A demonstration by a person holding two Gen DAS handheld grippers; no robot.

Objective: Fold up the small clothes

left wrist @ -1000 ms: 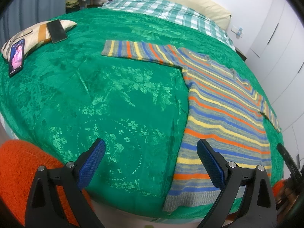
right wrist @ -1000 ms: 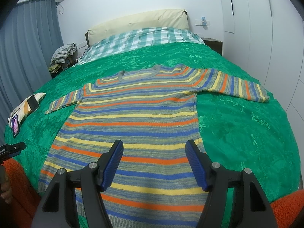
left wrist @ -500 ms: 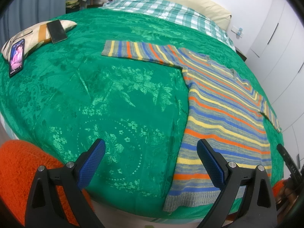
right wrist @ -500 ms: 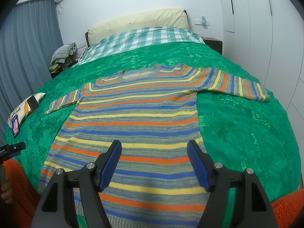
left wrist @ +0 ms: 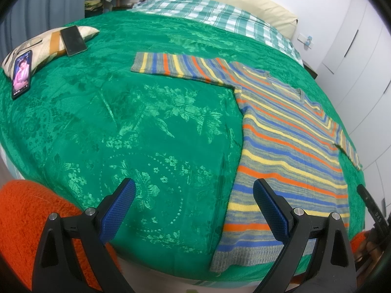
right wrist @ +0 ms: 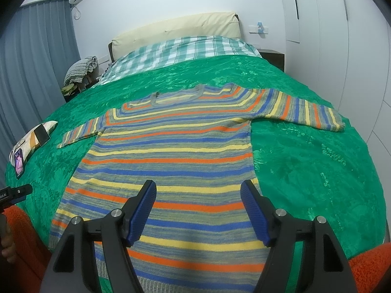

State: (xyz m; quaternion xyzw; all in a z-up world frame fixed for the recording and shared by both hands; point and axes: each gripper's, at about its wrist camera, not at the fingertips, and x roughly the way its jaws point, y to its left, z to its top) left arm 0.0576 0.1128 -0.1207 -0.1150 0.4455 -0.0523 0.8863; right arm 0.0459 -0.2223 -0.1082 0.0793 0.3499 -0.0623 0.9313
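Left wrist view: left gripper (left wrist: 194,207) spread wide and empty above green floral bedspread (left wrist: 122,122), knitted sweater striped in blue, orange, yellow and grey (left wrist: 288,151) spread flat to its right, hem at the near bed edge, one sleeve stretched toward two phones on a small cushion (left wrist: 46,48). Right wrist view: right gripper (right wrist: 198,211) parted, nothing between the pads, poised over the sweater's lower body (right wrist: 171,171). Probably soft, limp, light, grippy knit; best pinched at hem corners or sleeve cuffs.
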